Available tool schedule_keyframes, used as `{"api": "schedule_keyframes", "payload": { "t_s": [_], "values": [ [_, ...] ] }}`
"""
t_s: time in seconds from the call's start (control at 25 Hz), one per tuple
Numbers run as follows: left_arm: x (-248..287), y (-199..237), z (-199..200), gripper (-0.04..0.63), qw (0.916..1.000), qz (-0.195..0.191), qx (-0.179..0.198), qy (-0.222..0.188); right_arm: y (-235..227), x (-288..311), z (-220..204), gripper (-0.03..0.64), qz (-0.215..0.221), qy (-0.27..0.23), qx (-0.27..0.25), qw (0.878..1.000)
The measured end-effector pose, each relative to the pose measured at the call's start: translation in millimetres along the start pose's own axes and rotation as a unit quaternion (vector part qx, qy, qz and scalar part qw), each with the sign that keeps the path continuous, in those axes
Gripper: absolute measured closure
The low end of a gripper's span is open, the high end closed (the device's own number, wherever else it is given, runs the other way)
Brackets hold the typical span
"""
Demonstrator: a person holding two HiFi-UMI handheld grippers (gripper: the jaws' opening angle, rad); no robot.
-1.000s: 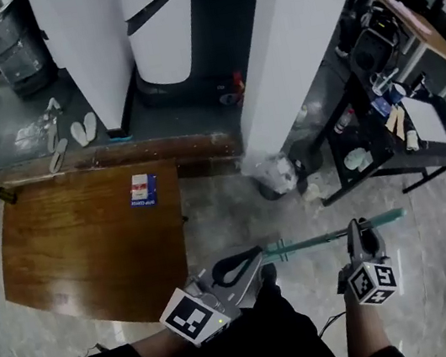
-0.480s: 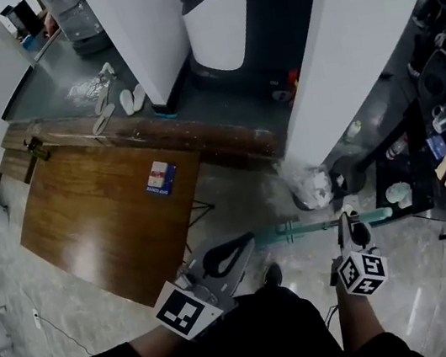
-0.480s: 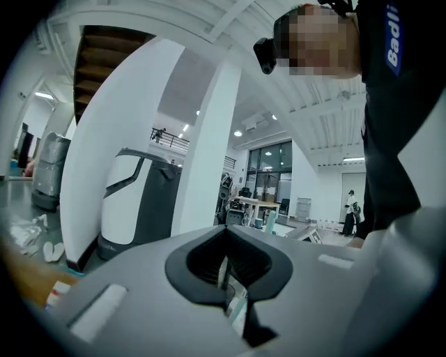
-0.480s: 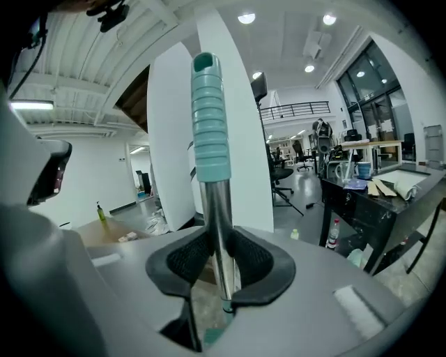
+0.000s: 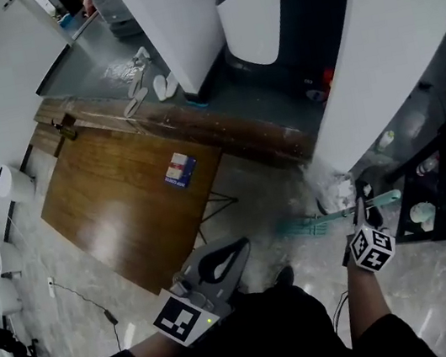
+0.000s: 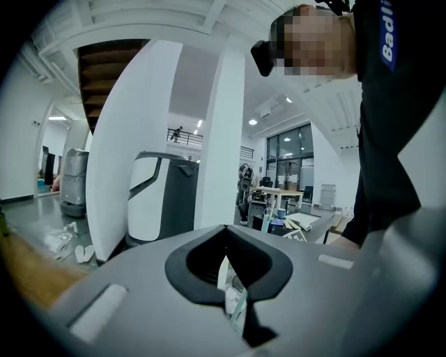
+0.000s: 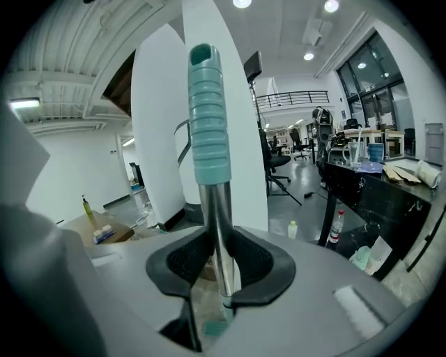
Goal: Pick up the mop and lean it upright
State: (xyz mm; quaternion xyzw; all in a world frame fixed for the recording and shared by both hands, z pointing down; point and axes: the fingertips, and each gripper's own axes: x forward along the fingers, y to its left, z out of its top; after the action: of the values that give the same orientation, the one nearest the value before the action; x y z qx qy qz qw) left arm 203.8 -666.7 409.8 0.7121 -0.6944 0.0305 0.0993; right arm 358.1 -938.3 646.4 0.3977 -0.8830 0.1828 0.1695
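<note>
Left hand-held gripper, jaws together

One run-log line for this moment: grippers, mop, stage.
right gripper: shut on mop handle | left gripper: shut, empty, off the mop | mop: teal grip end up | stage: held, not yet leaned

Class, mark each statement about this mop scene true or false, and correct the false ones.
1. The right gripper is clamped on the mop, on its metal pole below the teal grip. True.
2. The left gripper grips the mop too. False: its jaws are together on nothing.
3. A small box lies on the wooden table. True.
4. The slippers lie on the wooden table. False: they lie on the grey floor beyond it.
</note>
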Motion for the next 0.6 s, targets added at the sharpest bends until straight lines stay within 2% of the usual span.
{"api": "schedule_keyframes", "payload": {
  "t_s": [0.16, 0.32, 0.6],
  "values": [
    [-5.5, 7.0, 0.2, 0.578, 0.9997, 0.024, 0.001, 0.004, -10.6, 33.3, -12.7, 0.511, -0.011, 0.020, -0.012, 1.000],
    [-9.5, 15.5, -3.1, 0.578, 0.9990, 0.043, -0.003, 0.012, -9.2, 66.8, 0.8, 0.511, -0.011, 0.030, -0.022, 0.999],
    [-15.4, 22.5, -3.7, 0.578, 0.9984, 0.054, 0.004, 0.017, -8.2, 127.5, 21.4, 0.511, -0.005, 0.059, -0.035, 0.998]
  ]
}}
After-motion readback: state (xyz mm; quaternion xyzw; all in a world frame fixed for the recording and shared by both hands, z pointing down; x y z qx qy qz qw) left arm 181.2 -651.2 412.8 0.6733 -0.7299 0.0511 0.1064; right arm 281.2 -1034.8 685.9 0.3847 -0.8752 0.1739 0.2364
